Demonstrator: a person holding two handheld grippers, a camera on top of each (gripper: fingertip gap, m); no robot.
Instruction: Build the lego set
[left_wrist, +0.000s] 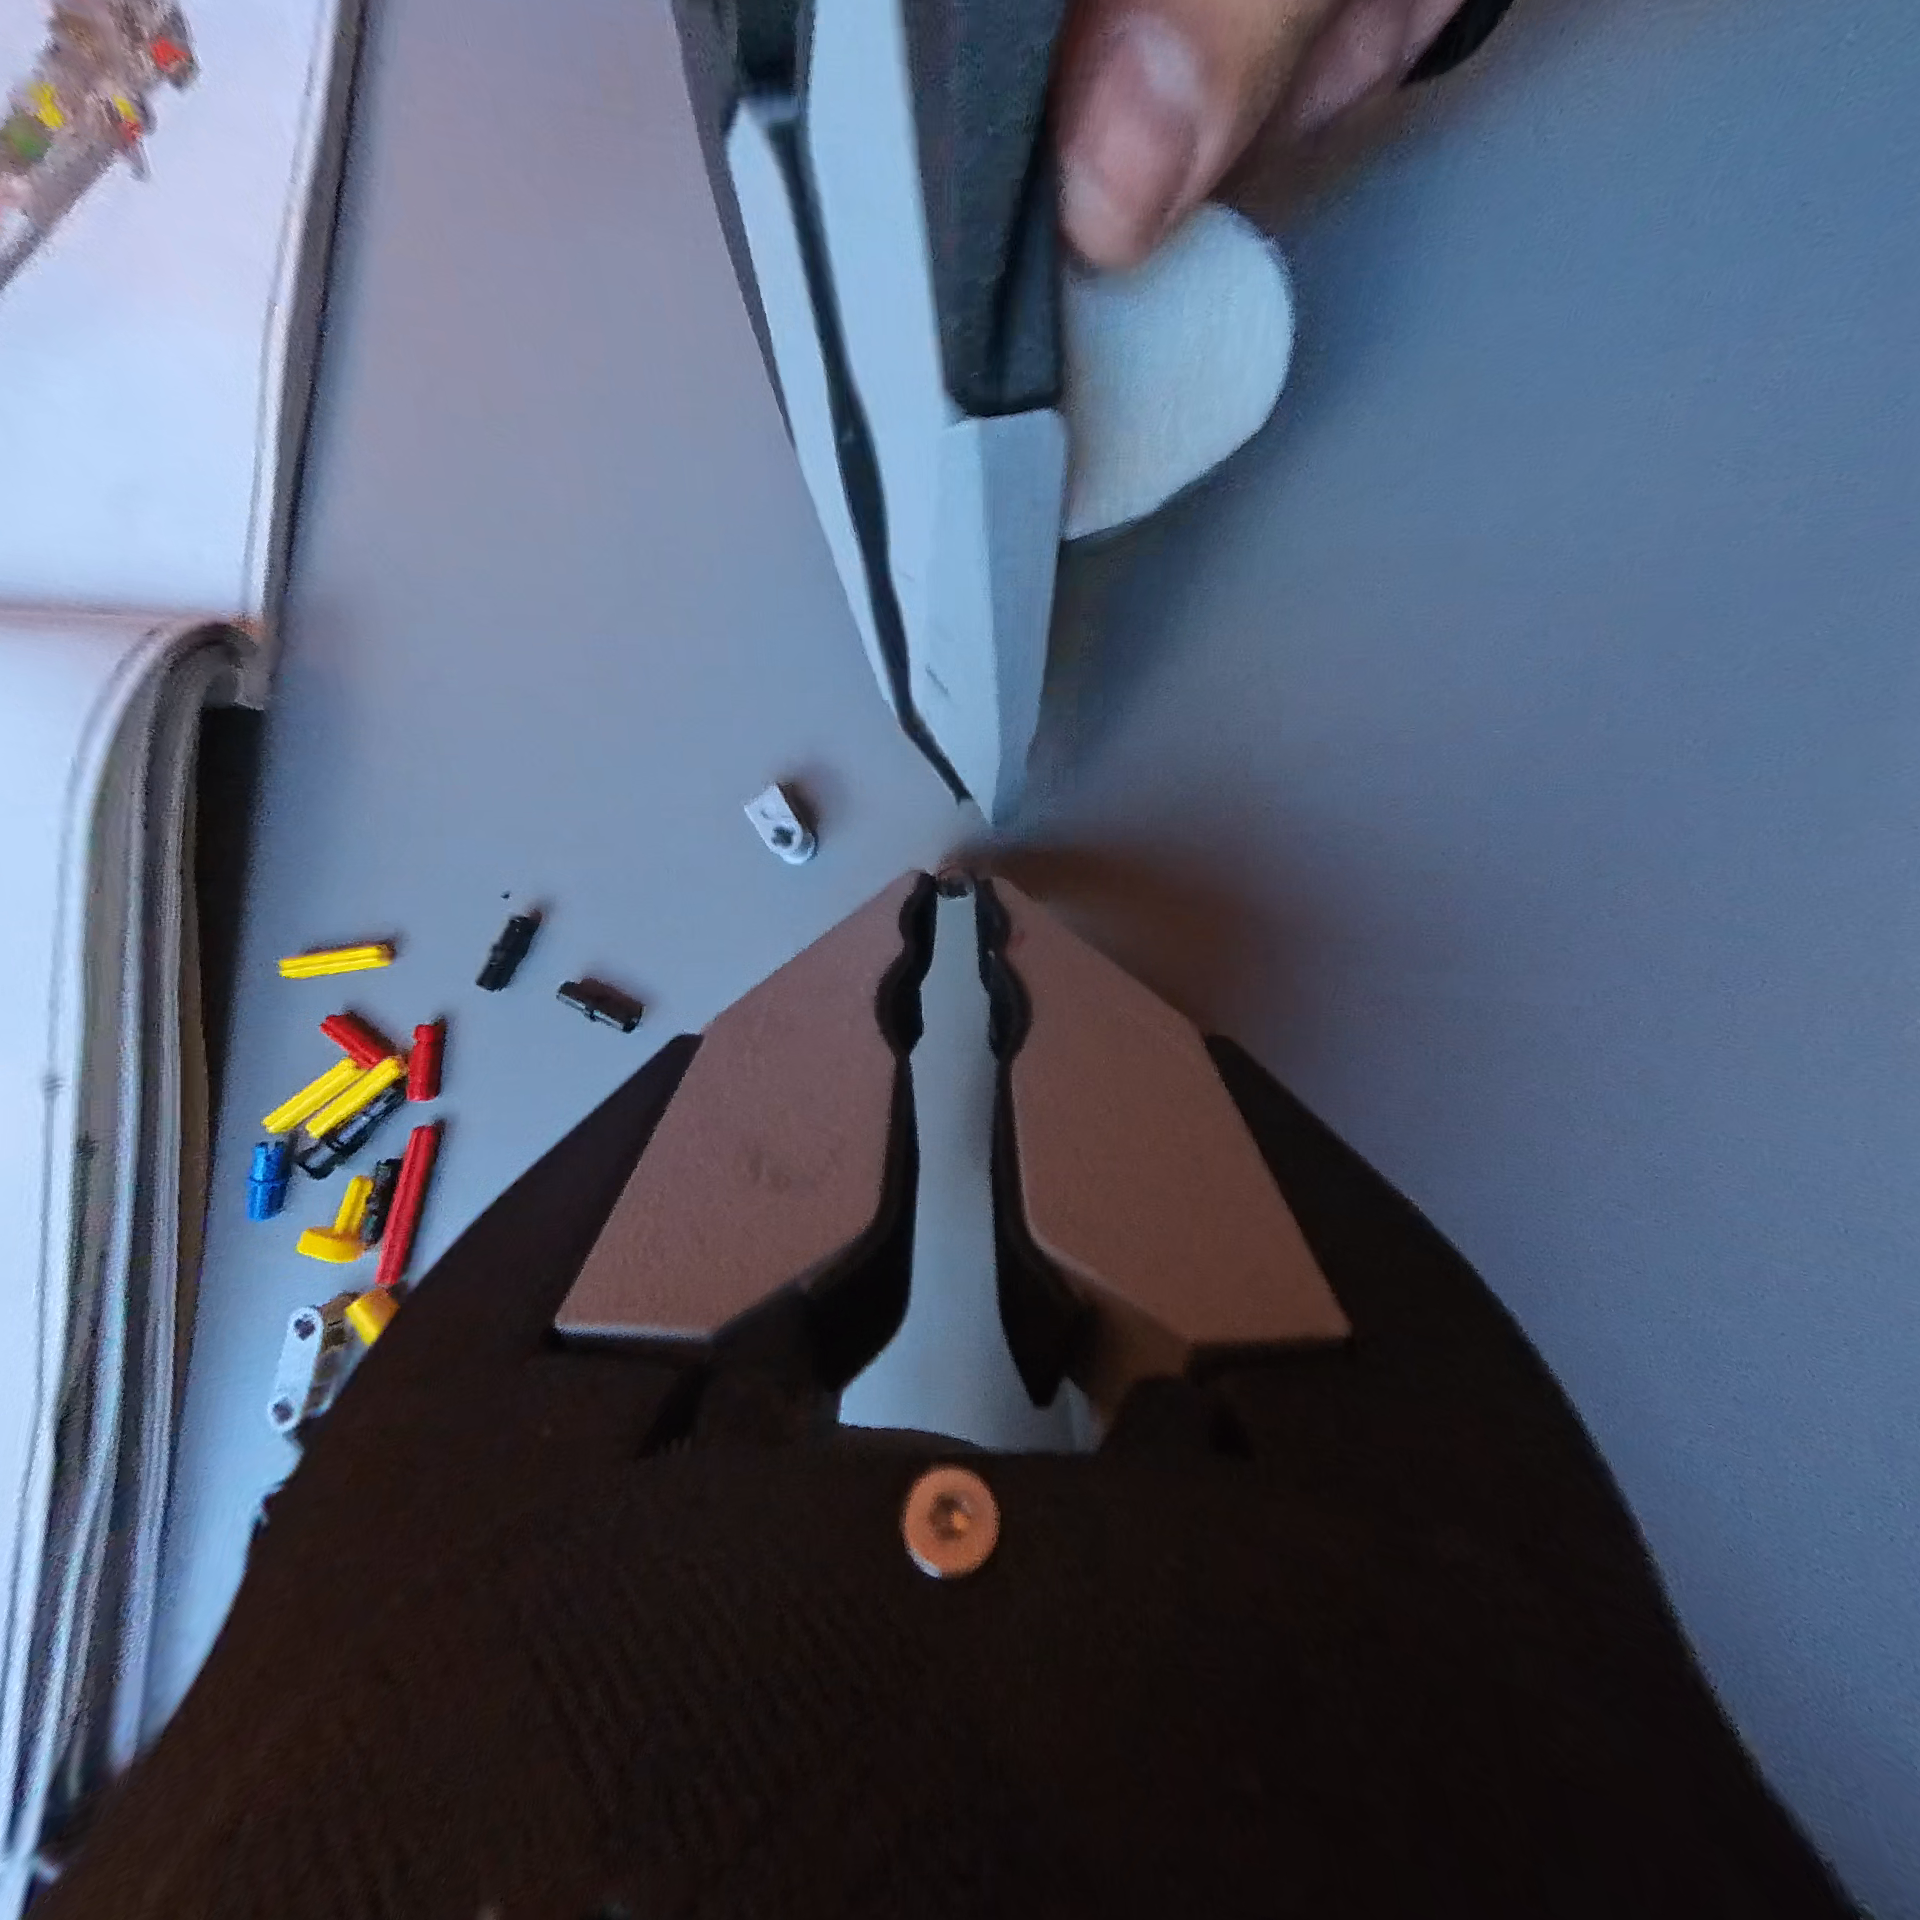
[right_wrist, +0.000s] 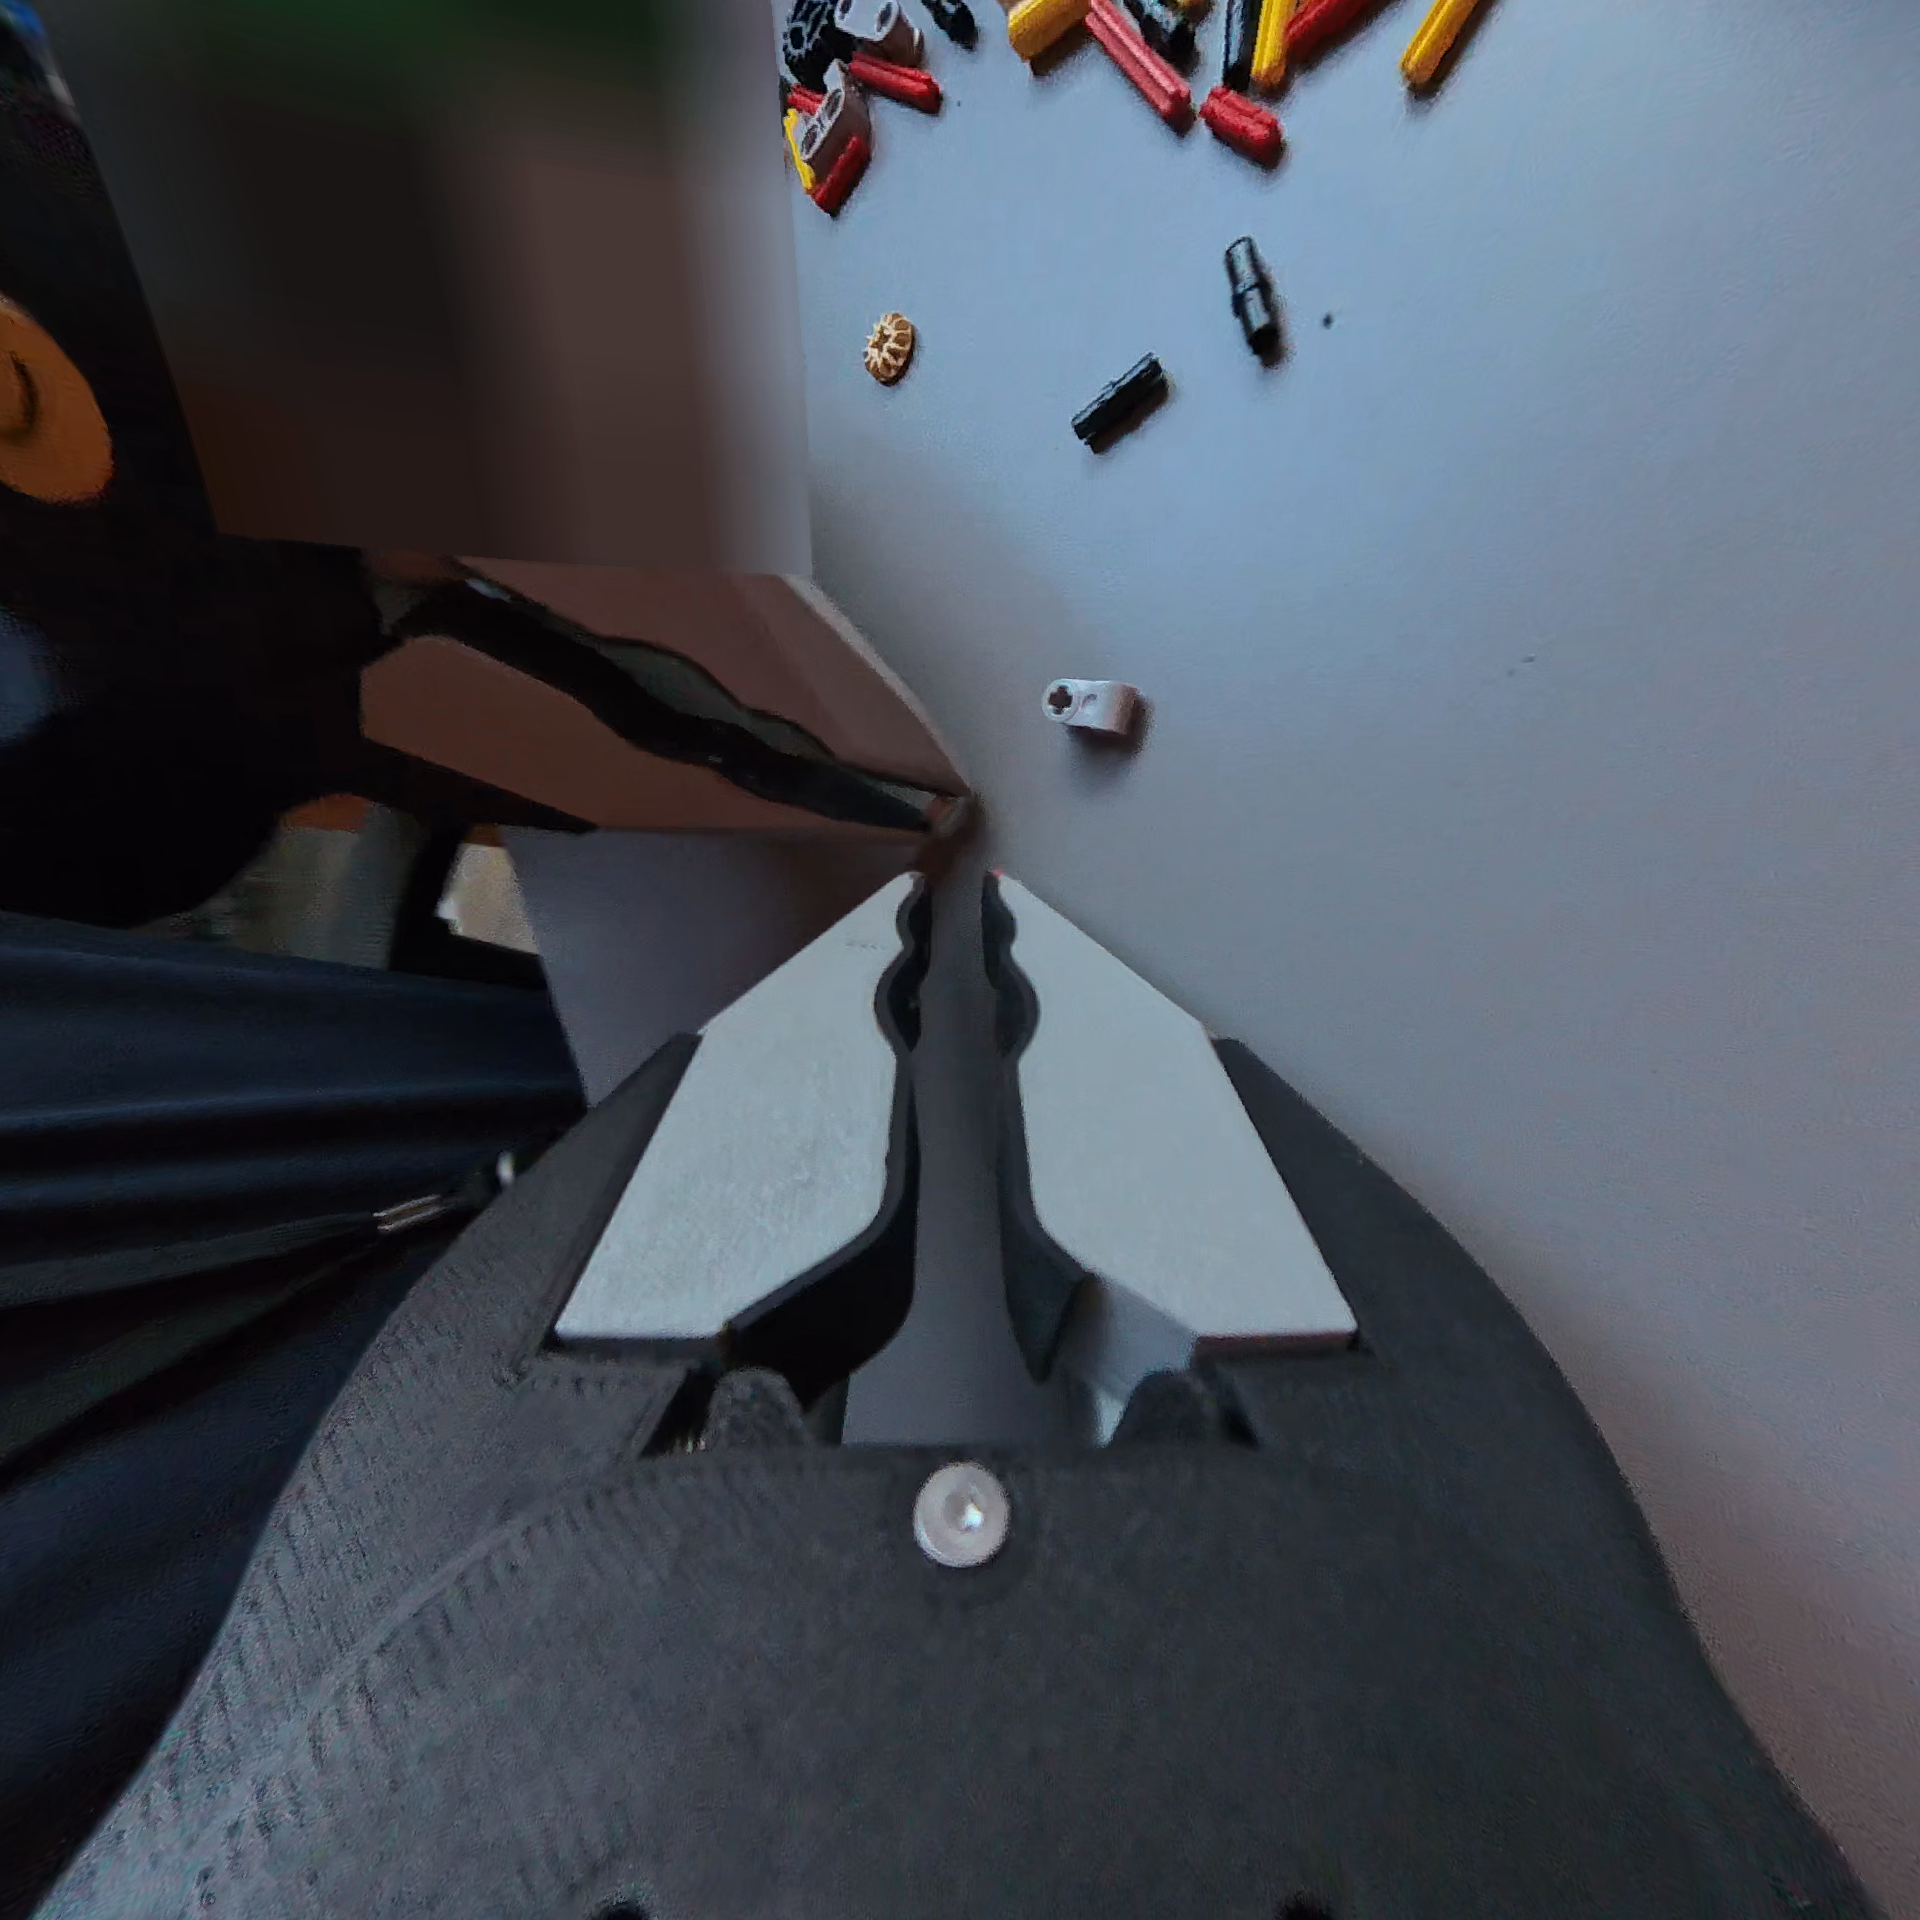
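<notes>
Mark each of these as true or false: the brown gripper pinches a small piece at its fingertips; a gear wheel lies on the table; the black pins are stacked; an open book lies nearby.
1. The left gripper pinches a small grey piece at its fingertips. True.
2. A tan gear lies on the grey table. True.
3. The two black pins are stacked. False: they lie apart.
4. An open book lies nearby. True.
5. The right gripper grips a red axle. False: nothing shows between its fingers.

no legible writing, open booklet (left_wrist: 125, 436) page too blurred
</notes>
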